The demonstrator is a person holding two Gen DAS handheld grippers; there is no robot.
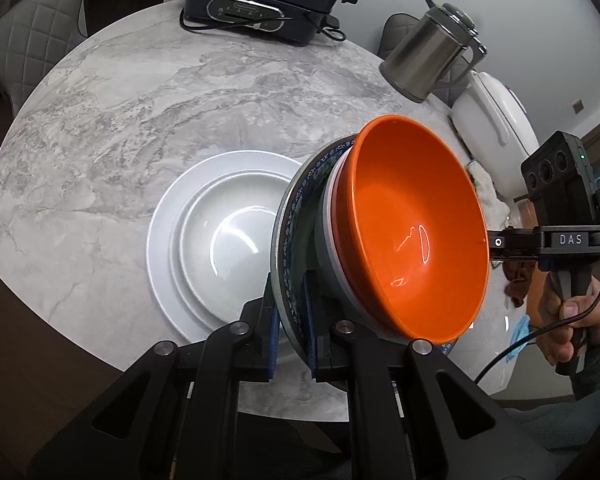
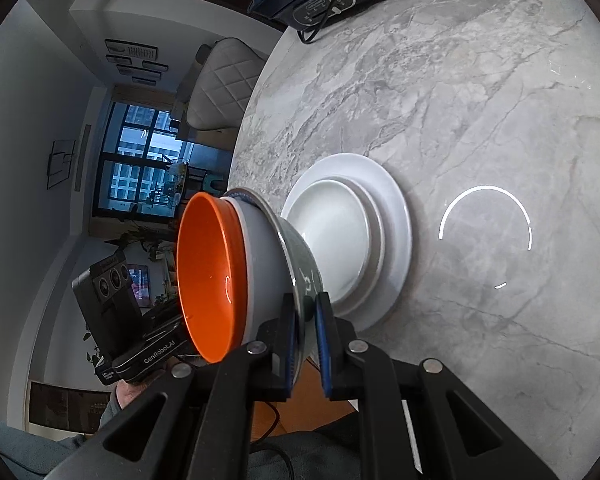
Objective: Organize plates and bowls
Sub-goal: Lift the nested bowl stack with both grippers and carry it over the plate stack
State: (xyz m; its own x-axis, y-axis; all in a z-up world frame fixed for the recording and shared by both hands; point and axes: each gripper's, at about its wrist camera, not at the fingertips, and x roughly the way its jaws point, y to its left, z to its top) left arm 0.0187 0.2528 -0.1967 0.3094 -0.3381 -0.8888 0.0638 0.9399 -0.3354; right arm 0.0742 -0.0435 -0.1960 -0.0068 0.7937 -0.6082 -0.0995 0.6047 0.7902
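Both the left gripper point(image 1: 291, 336) and the right gripper point(image 2: 306, 344) pinch opposite rims of a blue-patterned bowl point(image 1: 296, 216) holding nested grey and orange bowls point(image 1: 416, 236). Best lowered level onto the white plates point(image 1: 204, 236) near the table's point(image 1: 140, 100) middle, both grips kept firm.

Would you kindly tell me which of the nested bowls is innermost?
The orange bowl is innermost; it sits inside the grey bowl, which rests in the blue-patterned bowl clamped at its rim.

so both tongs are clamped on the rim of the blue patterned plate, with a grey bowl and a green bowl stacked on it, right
Not quite: the top bowl is orange, not green. The left wrist view shows the orange bowl nested in the grey bowl on the blue patterned plate, with the left tongs and the right tongs clamped on its rim.
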